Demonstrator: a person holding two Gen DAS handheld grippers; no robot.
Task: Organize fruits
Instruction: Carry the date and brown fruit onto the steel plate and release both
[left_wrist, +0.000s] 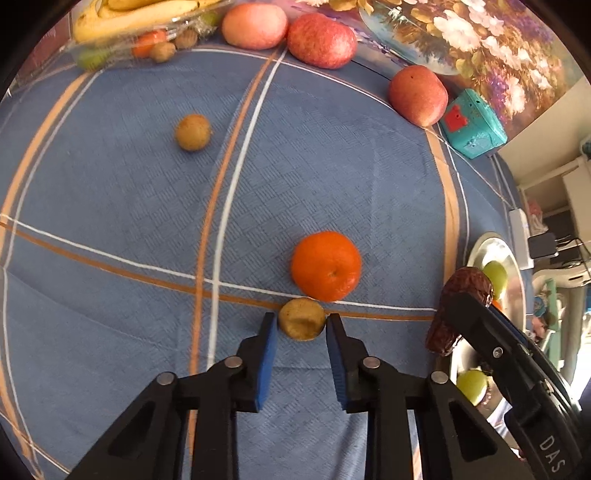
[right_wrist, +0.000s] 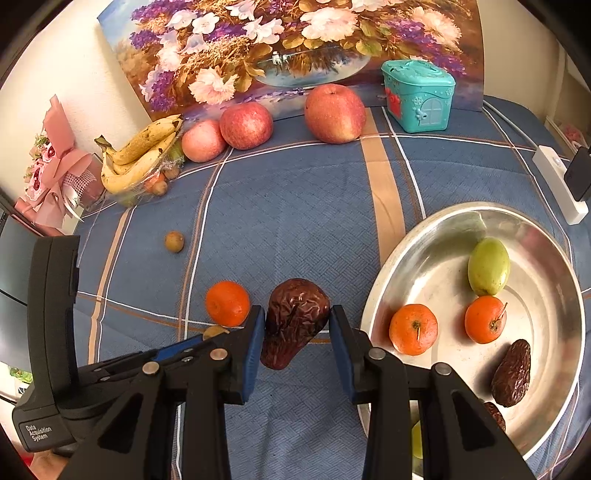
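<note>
Here, a small round tan fruit (left_wrist: 302, 319) with a rough, matte skin sits pinched between the left gripper (left_wrist: 301, 326) pads, a glossy mandarin (left_wrist: 326, 266) just beyond. Right gripper (right_wrist: 296, 332) clamps a wrinkled dark date (right_wrist: 295, 325) beside the steel dish (right_wrist: 436, 236).

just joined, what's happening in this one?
A person is sorting fruit with two handheld grippers. The left gripper has closed on a small brown longan on the blue cloth, beside a tangerine. The right gripper holds a dried date near the steel dish, which already holds several fruits.
</note>
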